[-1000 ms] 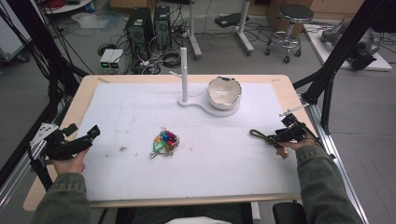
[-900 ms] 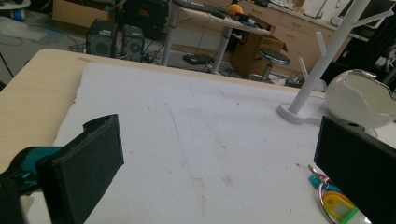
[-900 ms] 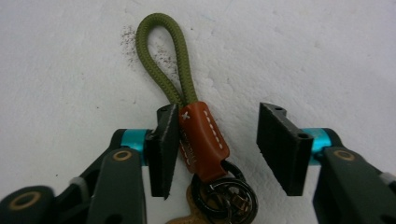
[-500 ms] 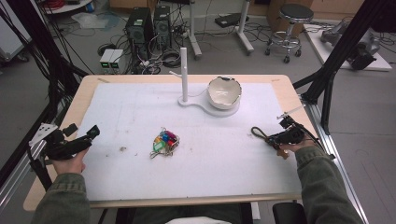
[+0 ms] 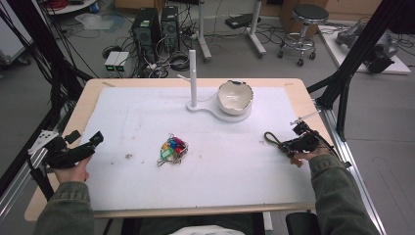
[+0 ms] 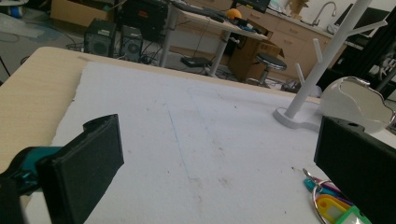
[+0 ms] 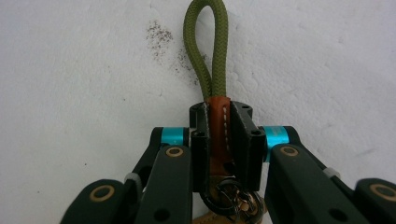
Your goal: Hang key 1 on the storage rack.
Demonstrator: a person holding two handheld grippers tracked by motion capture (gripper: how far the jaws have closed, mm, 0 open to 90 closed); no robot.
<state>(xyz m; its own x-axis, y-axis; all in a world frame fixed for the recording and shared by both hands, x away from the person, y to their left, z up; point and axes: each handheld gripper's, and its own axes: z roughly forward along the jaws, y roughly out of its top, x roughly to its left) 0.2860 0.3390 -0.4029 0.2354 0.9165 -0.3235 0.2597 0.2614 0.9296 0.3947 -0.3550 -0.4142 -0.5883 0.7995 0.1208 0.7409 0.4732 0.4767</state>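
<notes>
- Here the right gripper (image 7: 218,122) has just been closing, and its jaws now pinch the brown leather tab of the olive cord keychain (image 7: 208,56); the cord loop sticks straight out ahead of the jaws, just over the white mat (image 7: 74,70).
- Taking the white peg stand (image 5: 193,78) as the landmark, the keychain (image 5: 272,138) sits to the stand's right and on the person's side of it, well apart from it.
- Its long axis runs along the gripper's own line, loop end toward the stand, so a carry to a peg likely leads with the loop.
- The right gripper (image 5: 286,145) is much nearer the stand than the left gripper (image 5: 93,142), which rests far to the stand's left with its jaws wide apart and nothing between them.
- The coloured key-tag bunch (image 5: 172,149) lies on the person's side of the stand, between the two grippers, untouched.
- The white bowl (image 5: 235,96) stands just right of the post, on the stand's base.
</notes>
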